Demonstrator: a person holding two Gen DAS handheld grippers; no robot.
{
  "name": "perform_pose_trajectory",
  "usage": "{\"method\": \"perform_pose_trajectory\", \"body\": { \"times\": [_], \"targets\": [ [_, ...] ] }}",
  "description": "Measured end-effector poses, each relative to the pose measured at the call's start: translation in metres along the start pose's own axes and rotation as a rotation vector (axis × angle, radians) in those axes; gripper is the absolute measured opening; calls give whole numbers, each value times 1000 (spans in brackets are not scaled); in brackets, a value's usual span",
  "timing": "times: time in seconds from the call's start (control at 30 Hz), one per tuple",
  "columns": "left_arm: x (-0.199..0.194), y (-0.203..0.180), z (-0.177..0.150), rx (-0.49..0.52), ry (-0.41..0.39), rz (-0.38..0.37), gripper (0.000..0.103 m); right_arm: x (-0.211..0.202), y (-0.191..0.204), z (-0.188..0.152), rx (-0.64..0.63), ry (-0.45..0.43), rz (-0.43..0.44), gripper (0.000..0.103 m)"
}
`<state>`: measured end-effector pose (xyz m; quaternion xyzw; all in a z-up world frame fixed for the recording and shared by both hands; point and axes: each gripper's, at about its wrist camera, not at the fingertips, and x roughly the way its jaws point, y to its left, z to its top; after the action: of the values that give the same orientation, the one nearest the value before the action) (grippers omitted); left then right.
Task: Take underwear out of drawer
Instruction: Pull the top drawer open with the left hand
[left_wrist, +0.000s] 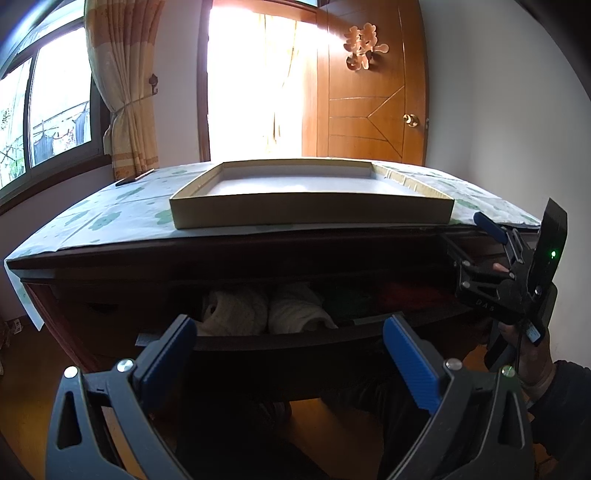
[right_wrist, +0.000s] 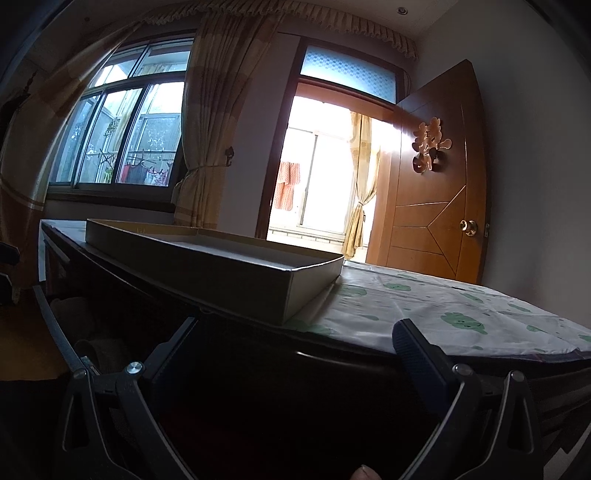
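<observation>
**Both grippers spread wide at the open drawer, nothing held**

Left gripper (left_wrist: 290, 354) sits level, aimed straight at the drawer (left_wrist: 295, 341) front, just short of it. Right gripper (left_wrist: 491, 240) is higher, off to the right beside the dresser (left_wrist: 110, 258) top edge, held in a hand (left_wrist: 532, 354) with a dark sleeve; its own camera looks across the top at a shallow angle.

Dresser is dark wood, top covered by a white cloth (left_wrist: 122, 210) with green prints. A shallow rectangular cardboard tray (left_wrist: 310, 216) rests on the cloth, pale inside.

Underwear (left_wrist: 266, 312): rolled, soft, off-white bundles lying side by side in the drawer, darker green and red fabric to their right, dim.

Left fingers (left_wrist: 410, 360) are ribbed blue pads on black frames, jaws released wide, touching nothing. Right fingers (right_wrist: 417, 354) likewise fully apart, nothing between them.
</observation>
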<state>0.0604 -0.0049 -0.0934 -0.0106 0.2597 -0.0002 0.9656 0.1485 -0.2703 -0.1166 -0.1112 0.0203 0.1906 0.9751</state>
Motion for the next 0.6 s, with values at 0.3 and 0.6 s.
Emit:
{"method": "perform_pose_trajectory", "body": {
  "times": [0.3, 0.6],
  "targets": [
    [-1, 1, -3, 5, 17, -3, 103, -15, -3, 0, 39, 2, 5, 102],
    [-6, 2, -7, 7, 22, -7, 103, -30, 0, -1, 54, 20, 6, 102]
  ]
}}
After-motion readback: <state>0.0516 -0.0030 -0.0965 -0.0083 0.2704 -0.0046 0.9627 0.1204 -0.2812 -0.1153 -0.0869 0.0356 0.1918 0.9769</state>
